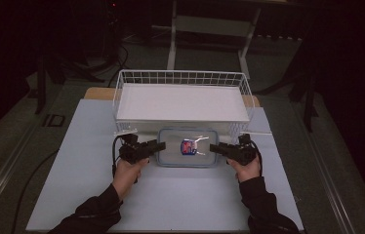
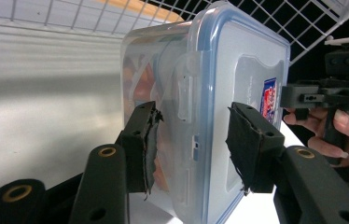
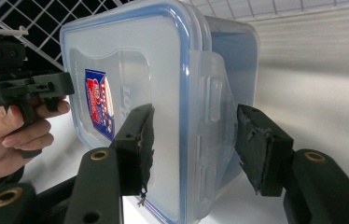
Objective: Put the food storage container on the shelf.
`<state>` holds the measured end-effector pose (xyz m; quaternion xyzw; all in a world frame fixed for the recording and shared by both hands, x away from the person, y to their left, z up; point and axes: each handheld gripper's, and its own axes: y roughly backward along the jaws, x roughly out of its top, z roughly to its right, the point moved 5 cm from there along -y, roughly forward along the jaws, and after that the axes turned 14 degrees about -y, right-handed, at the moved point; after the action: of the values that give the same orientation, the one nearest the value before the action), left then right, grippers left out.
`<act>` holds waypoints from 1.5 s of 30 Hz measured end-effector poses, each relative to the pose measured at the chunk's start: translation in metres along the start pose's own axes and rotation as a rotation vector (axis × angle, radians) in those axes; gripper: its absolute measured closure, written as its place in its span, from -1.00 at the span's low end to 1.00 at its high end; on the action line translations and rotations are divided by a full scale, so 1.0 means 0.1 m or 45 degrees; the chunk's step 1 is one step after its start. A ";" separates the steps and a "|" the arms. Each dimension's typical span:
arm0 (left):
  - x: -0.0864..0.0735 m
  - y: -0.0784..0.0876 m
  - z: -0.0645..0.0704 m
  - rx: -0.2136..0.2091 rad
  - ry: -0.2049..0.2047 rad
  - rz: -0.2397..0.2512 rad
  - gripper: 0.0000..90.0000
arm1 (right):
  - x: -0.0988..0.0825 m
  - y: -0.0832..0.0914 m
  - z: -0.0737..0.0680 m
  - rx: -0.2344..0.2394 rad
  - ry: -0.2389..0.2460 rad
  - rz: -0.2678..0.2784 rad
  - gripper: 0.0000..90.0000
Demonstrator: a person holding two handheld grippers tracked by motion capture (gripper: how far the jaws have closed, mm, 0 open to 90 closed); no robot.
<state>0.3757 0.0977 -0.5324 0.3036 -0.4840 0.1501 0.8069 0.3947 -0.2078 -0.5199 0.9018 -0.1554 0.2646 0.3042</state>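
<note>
A clear plastic container (image 1: 173,146) with a blue-rimmed lid and a red-and-blue label (image 1: 188,146) lies lid up in the middle of the white board. My left gripper (image 1: 161,145) reaches in at its left end and my right gripper (image 1: 213,147) at its right end. In the left gripper view the left gripper (image 2: 191,135) straddles the container's (image 2: 238,56) latch end, one pad against the body and the other a little off the lid. In the right gripper view the right gripper (image 3: 193,135) is open around the other latch end of the container (image 3: 130,46), with a gap on the body side.
A white wire basket (image 1: 180,78) with a white liner stands directly behind the container. The white board (image 1: 180,195) stretches toward me, with both of the person's dark-sleeved forearms over it. Dark floor and stand legs lie beyond the table.
</note>
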 end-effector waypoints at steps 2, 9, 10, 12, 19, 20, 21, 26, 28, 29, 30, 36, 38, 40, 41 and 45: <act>0.00 -0.01 -0.03 -0.007 0.002 0.015 0.17 | 0.01 -0.01 0.01 0.003 -0.011 0.005 0.07; 0.00 -0.03 -0.04 0.006 0.005 0.041 0.15 | 0.01 -0.04 0.04 -0.003 -0.010 0.011 0.05; -0.01 -0.03 -0.06 0.008 0.029 0.065 0.15 | 0.01 -0.04 0.04 -0.003 -0.016 0.013 0.05; 0.00 -0.03 -0.06 0.008 0.039 0.070 0.15 | 0.01 -0.05 0.04 0.000 -0.019 0.014 0.05; 0.03 -0.06 -0.11 0.022 0.090 0.094 0.11 | 0.02 -0.09 0.03 -0.010 -0.035 0.013 0.01; 0.03 -0.06 -0.11 0.037 0.087 0.092 0.10 | 0.03 -0.10 0.03 -0.024 -0.018 0.026 0.01; 0.03 -0.07 -0.13 0.072 0.061 0.077 0.09 | 0.07 -0.11 0.02 -0.057 0.022 0.051 0.13; 0.04 -0.10 -0.16 0.144 0.030 0.086 0.08 | 0.11 -0.14 0.00 -0.106 0.045 0.085 0.04; 0.05 -0.12 -0.13 0.174 0.004 0.084 0.06 | 0.13 -0.16 0.00 -0.128 0.039 0.099 0.01; 0.07 -0.12 -0.14 0.230 -0.111 0.069 0.05 | 0.13 -0.16 0.00 -0.139 0.046 0.106 -0.01; 0.07 -0.12 -0.14 0.230 -0.111 0.069 0.04 | 0.13 -0.16 0.00 -0.139 0.046 0.106 -0.01; 0.10 -0.08 -0.15 0.270 -0.131 0.070 -0.01 | 0.12 -0.15 -0.03 -0.184 0.085 0.119 -0.06; 0.12 -0.03 -0.13 0.257 -0.117 0.086 -0.03 | 0.11 -0.13 -0.05 -0.179 0.071 0.112 -0.07; 0.12 0.05 -0.11 0.229 -0.129 0.070 -0.04 | 0.10 -0.07 -0.08 -0.181 0.109 0.133 -0.08; 0.12 0.05 -0.11 0.229 -0.129 0.070 -0.07 | 0.10 -0.07 -0.08 -0.181 0.109 0.133 -0.08; 0.10 0.18 -0.02 0.194 -0.115 0.057 -0.11 | 0.02 0.08 -0.21 -0.165 0.136 0.151 -0.08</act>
<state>0.3726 0.1122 -0.5188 0.3596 -0.5137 0.1905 0.7553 0.3851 -0.2012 -0.5011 0.8541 -0.2089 0.3191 0.3536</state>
